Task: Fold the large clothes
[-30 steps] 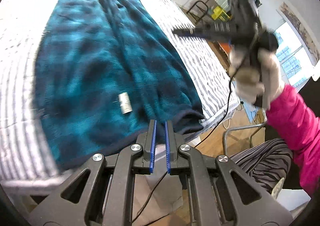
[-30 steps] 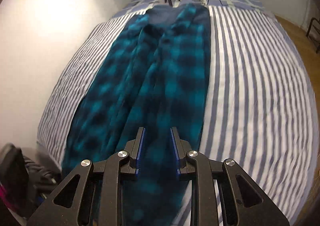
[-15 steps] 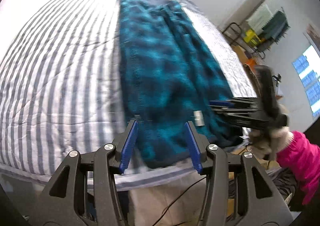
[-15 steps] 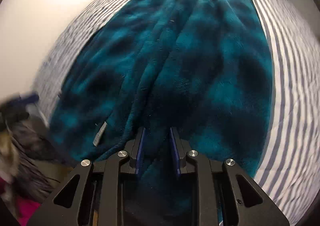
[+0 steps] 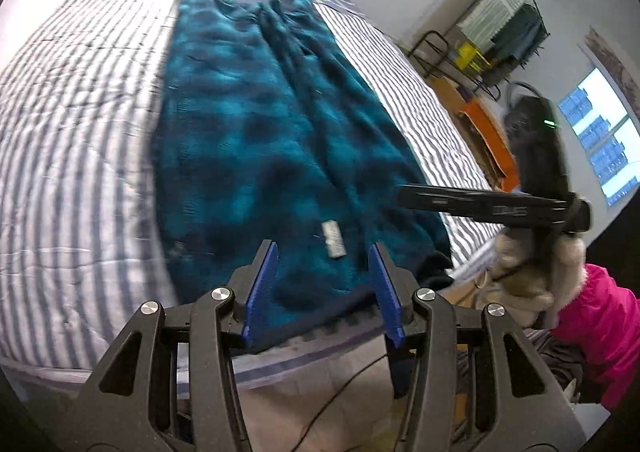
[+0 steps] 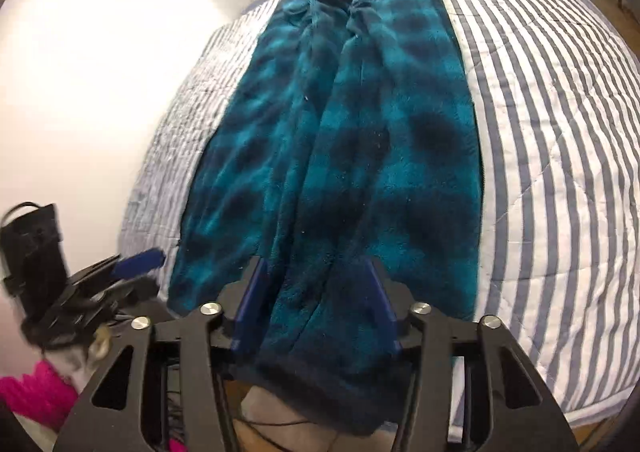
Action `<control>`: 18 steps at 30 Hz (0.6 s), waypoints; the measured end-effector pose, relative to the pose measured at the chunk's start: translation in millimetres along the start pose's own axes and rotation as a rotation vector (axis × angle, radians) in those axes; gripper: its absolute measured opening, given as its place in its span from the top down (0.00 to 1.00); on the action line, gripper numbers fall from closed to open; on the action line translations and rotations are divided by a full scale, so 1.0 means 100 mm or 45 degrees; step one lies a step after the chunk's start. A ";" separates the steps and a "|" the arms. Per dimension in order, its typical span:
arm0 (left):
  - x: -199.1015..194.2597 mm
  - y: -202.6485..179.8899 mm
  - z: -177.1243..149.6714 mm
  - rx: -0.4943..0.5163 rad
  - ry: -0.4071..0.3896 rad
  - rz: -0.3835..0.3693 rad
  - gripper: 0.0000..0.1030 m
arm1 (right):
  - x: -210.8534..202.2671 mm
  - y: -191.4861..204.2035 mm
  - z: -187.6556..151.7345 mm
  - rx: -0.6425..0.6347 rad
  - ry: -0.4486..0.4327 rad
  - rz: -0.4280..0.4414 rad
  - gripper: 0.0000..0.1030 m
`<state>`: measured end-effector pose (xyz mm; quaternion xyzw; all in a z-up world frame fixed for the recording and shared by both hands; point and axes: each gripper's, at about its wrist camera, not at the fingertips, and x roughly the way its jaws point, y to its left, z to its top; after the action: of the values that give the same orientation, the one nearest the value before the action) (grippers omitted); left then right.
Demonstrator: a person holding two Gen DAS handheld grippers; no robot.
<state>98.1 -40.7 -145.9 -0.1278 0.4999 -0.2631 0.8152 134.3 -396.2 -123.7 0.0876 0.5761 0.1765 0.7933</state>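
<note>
Teal fleece garment (image 5: 276,140) is lying along the striped bed (image 5: 80,156); the left gripper (image 5: 324,284) is standing open at lower centre, the right gripper (image 6: 316,304) is opening over the hem, gripping nothing

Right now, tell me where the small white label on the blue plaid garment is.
In the left wrist view, the white label lies on the blue plaid garment near its hem at the foot of the striped bed, just beyond the left gripper.
</note>
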 end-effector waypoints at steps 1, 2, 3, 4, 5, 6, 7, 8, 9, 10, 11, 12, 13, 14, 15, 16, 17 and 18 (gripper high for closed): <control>0.01 -0.02 0.00 0.002 0.003 -0.002 0.53 | 0.04 0.01 0.00 -0.015 -0.001 -0.027 0.51; 0.01 -0.02 -0.01 0.004 0.009 -0.002 0.53 | 0.10 0.02 0.00 -0.029 0.013 -0.055 0.51; 0.01 -0.01 -0.02 0.001 0.013 -0.002 0.53 | 0.18 0.02 0.00 -0.040 0.035 -0.091 0.52; 0.01 0.00 -0.03 -0.004 0.016 -0.001 0.53 | 0.25 0.04 0.00 -0.061 0.048 -0.131 0.54; 0.00 0.02 -0.03 -0.012 0.016 0.002 0.53 | 0.30 0.05 0.00 -0.088 0.057 -0.172 0.62; -0.01 0.03 -0.03 -0.018 0.015 0.005 0.53 | 0.34 0.08 -0.01 -0.120 0.063 -0.211 0.70; -0.02 0.04 -0.03 -0.022 0.013 0.007 0.53 | 0.35 0.13 -0.03 -0.161 0.055 -0.229 0.75; -0.03 0.05 -0.04 -0.024 0.010 0.010 0.53 | 0.33 0.15 -0.03 -0.172 0.056 -0.202 0.92; -0.03 0.06 -0.04 -0.028 0.005 0.013 0.53 | 0.30 0.17 -0.03 -0.168 0.060 -0.166 0.96; -0.04 0.07 -0.04 -0.033 -0.002 0.017 0.53 | 0.24 0.20 -0.04 -0.172 0.050 -0.134 0.98; -0.05 0.08 -0.03 -0.037 -0.007 0.018 0.53 | 0.19 0.23 -0.05 -0.183 0.041 -0.090 1.00; -0.06 0.09 -0.02 -0.043 -0.013 0.019 0.53 | 0.12 0.27 -0.06 -0.192 0.031 -0.027 1.00; -0.06 0.10 -0.01 -0.046 -0.016 0.020 0.53 | 0.06 0.31 -0.07 -0.199 0.018 0.006 1.00; -0.06 0.11 0.00 -0.048 -0.018 0.022 0.53 | 0.01 0.36 -0.09 -0.221 0.010 0.029 1.00; -0.07 0.12 0.01 -0.049 -0.019 0.025 0.53 | -0.01 0.40 -0.10 -0.241 0.005 0.022 1.00; -0.07 0.12 0.02 -0.050 -0.021 0.027 0.53 | -0.04 0.42 -0.12 -0.254 0.003 0.039 1.00; -0.08 0.12 0.02 -0.054 -0.022 0.026 0.53 | -0.06 0.44 -0.14 -0.268 0.020 0.084 1.00; -0.08 0.11 0.02 -0.057 -0.022 0.012 0.53 | -0.08 0.48 -0.17 -0.300 0.023 0.090 1.00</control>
<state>100.4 -26.9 -144.0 -0.1458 0.4992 -0.2468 0.8177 107.2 -356.3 -105.5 0.0125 0.5551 0.2717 0.7861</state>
